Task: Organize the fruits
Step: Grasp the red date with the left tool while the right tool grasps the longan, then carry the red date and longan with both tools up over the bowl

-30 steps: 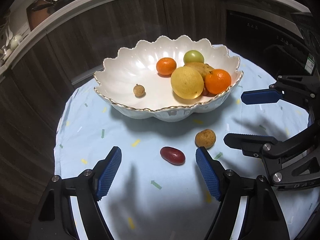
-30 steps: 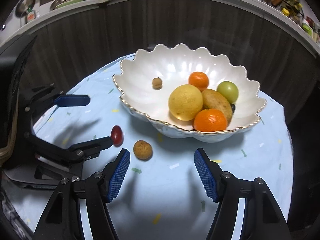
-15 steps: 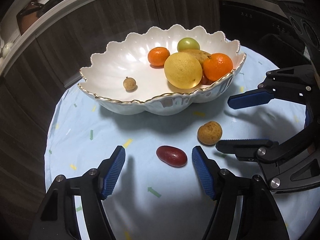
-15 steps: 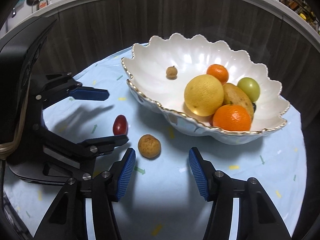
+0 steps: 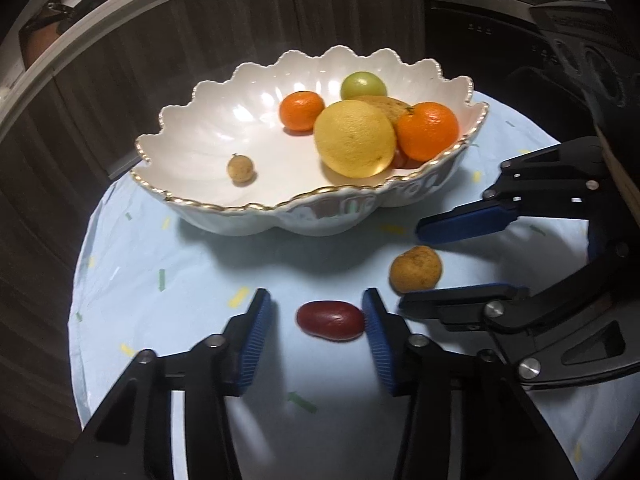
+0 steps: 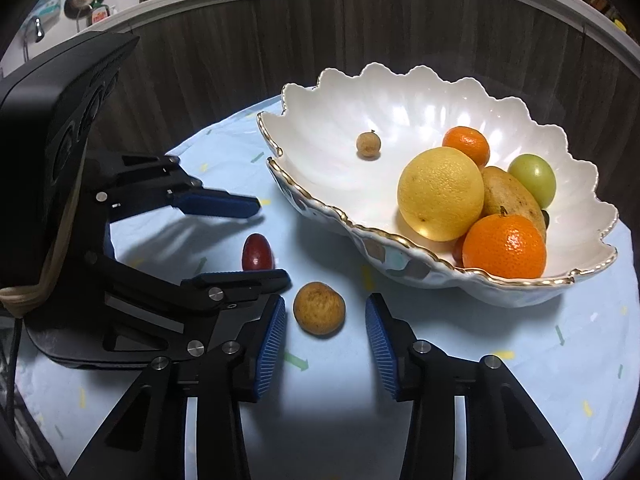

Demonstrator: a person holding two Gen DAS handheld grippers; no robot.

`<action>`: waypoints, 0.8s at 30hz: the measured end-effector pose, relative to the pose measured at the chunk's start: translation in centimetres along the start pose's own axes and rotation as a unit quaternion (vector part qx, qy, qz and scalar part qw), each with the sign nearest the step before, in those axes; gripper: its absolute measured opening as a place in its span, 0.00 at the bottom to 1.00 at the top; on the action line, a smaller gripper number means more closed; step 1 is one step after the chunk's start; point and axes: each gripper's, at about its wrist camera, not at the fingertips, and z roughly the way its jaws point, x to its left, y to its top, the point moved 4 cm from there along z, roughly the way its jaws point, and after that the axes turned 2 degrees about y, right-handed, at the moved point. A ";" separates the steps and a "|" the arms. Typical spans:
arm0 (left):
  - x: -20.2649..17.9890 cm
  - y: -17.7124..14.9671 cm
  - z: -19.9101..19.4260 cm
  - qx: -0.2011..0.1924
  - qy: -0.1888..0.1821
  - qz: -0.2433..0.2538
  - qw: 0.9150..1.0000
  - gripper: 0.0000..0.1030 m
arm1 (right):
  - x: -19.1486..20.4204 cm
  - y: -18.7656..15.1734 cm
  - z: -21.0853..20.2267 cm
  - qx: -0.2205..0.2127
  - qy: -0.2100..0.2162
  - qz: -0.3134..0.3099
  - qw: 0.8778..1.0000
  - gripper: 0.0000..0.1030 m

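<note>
A dark red oval fruit (image 5: 330, 320) lies on the light blue cloth between the blue pads of my left gripper (image 5: 318, 336). The jaws are closing; the right pad is at the fruit's end and a gap stays on the left. A round brown fruit (image 6: 319, 308) lies between the fingertips of my right gripper (image 6: 326, 338), whose jaws are also closing, with gaps on both sides. Each view shows the other gripper: the right gripper (image 5: 410, 268) around the brown fruit (image 5: 416, 268), the left gripper (image 6: 271, 242) around the red fruit (image 6: 257, 258).
A white scalloped bowl (image 5: 172, 200) (image 6: 360, 232) with a gold rim stands just beyond, holding a yellow citrus (image 5: 354, 138), two oranges, a green fruit and a small brown fruit (image 5: 241, 168). The round table's cloth (image 5: 160, 320) ends near dark wooden cabinet fronts (image 6: 240, 40).
Both grippers have sunk toward the cloth and their jaws have narrowed, the left around the red fruit, the right around the brown fruit. The fruits have not moved.
</note>
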 end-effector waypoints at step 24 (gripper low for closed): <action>-1.3 -0.4 -2.2 -0.004 -0.009 -0.018 1.000 0.31 | -0.1 -0.4 -1.3 -0.002 -0.005 0.032 0.999 0.26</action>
